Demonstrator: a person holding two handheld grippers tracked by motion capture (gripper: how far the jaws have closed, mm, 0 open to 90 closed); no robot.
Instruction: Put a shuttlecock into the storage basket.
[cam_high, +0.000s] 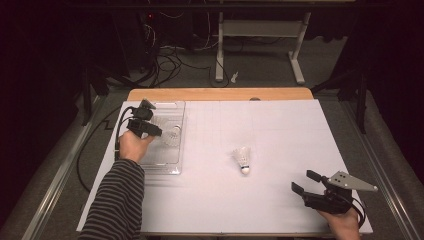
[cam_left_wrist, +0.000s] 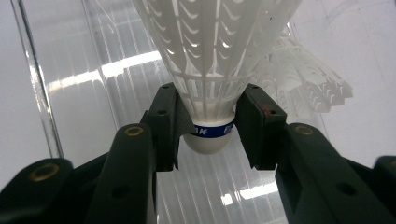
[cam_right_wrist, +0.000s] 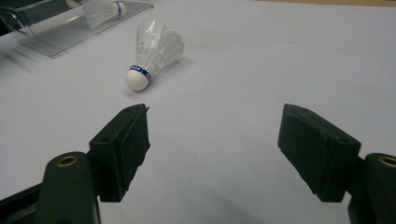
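2 shuttlecocks: 1 (cam_left_wrist: 210, 84) clamped in left tool (cam_left_wrist: 208, 130) over tray (cam_high: 170, 165); 1 (cam_high: 242, 160) on table; right tool (cam_right_wrist: 212, 154) open.

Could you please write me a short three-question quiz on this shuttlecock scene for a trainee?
1. True or false: the right gripper holds a shuttlecock.
2. What does the left gripper have between its jaws? A) a cable B) a shuttlecock's base C) the tray's rim
3. Where does the loose shuttlecock lie?

Key
1. False: its jaws stand open above the white sheet.
2. B: the held shuttlecock sits over the clear tray, beside another shuttlecock already lying there.
3. On the white sheet, between the tray and the right gripper, touching neither.
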